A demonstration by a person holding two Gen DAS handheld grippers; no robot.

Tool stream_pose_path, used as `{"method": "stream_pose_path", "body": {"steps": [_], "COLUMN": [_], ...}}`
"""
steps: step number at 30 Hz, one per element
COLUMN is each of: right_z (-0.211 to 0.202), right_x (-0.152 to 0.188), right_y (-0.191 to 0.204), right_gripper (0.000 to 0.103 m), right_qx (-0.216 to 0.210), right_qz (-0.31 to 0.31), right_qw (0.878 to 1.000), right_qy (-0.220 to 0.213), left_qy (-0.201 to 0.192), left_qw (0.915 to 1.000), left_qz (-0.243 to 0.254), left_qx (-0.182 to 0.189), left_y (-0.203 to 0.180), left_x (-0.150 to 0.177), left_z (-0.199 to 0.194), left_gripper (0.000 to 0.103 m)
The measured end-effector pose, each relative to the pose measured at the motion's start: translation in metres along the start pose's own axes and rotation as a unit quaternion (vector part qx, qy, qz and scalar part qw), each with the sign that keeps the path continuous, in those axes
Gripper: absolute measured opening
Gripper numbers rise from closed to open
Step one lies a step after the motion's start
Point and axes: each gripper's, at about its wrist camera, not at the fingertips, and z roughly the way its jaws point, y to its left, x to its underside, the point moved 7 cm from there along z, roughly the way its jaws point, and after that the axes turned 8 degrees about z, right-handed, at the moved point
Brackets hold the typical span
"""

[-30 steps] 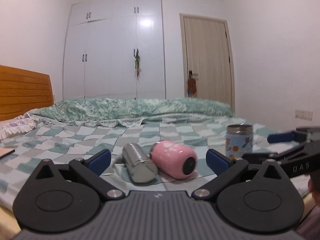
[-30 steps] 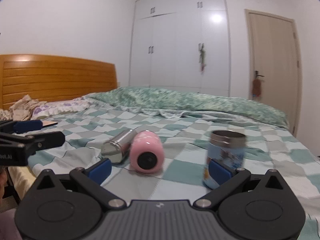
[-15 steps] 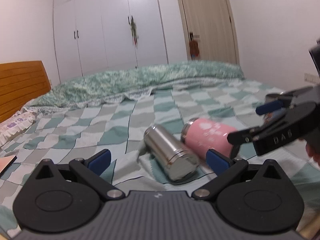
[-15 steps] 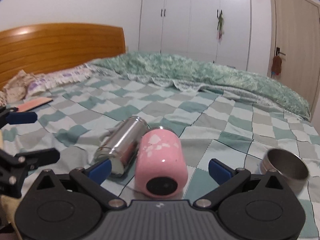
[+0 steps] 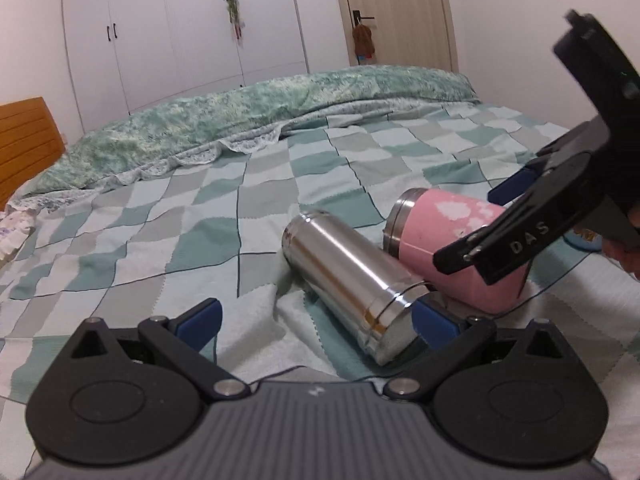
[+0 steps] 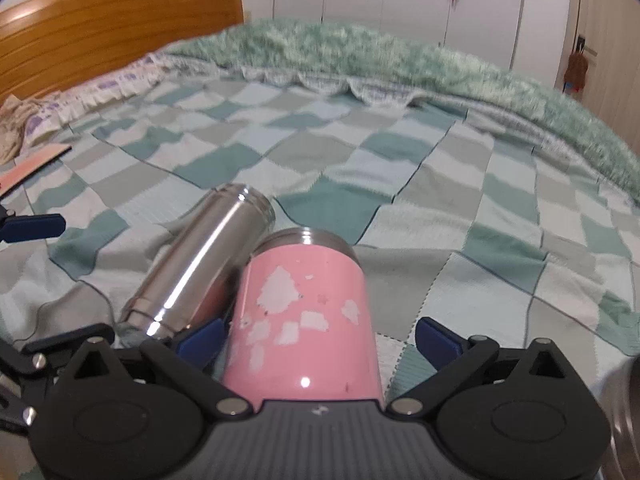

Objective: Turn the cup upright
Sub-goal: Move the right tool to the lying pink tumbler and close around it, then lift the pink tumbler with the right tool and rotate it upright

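A pink cup (image 6: 308, 312) with white patches lies on its side on the checked bedspread, its steel rim pointing away. A steel cup (image 6: 200, 268) lies on its side against its left. My right gripper (image 6: 318, 336) is open, its blue pads either side of the pink cup's base, not touching. My left gripper (image 5: 316, 318) is open, with the steel cup's (image 5: 352, 280) near end between its pads, close to the right pad. The pink cup (image 5: 444, 236) lies to the right in the left wrist view, partly hidden by the right gripper's finger (image 5: 516, 240).
A third cup shows only as a steel edge (image 6: 628, 420) at the far right and a blue patch (image 5: 584, 238) behind the right gripper. A rumpled green quilt (image 5: 240, 120) lies across the bed. A wooden headboard (image 6: 100, 44) and a pink flat object (image 6: 32, 166) are at left.
Both grippers moved forward and down toward the lying cups. The right gripper now straddles the pink cup's base; the left has closed in on the steel cup. The cups have not moved.
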Motion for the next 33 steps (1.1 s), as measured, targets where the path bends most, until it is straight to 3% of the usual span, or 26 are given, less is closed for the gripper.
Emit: {"method": "stream_pose_path", "body": {"steps": [2,4,9,23,33], "right_z": [0.012,0.025,0.018,-0.108,-0.169], "right_x": [-0.003,-0.004,0.0,0.04,0.096], "right_y": [0.002,0.006,0.009,0.018,0.001], "right_gripper": [0.093,0.083,0.083,0.083,0.083], "right_qx": [-0.002,-0.005,-0.022,-0.049,-0.04], "right_qz": [0.0,-0.005,0.013,0.027,0.071], "right_qw": [1.0,0.999,0.999,0.994,0.992], "right_qy": [0.02,0.044,0.037,-0.092,-0.099], "left_qy": [0.0,0.001,0.005,-0.026,-0.026], "left_qw": [1.0,0.9999,0.9998,0.9996,0.9993], "left_qz": [0.001,-0.001,0.002,-0.003,-0.015], "left_qx": [0.003,0.012,0.017,0.007,0.024], "left_y": [0.002,0.002,-0.001,-0.029,-0.071], "left_x": [0.001,0.001,0.002,-0.008,0.005], "left_z": [0.004,0.006,0.0,-0.085,-0.134], "left_gripper": [0.103,0.103,0.103,0.103,0.103]}}
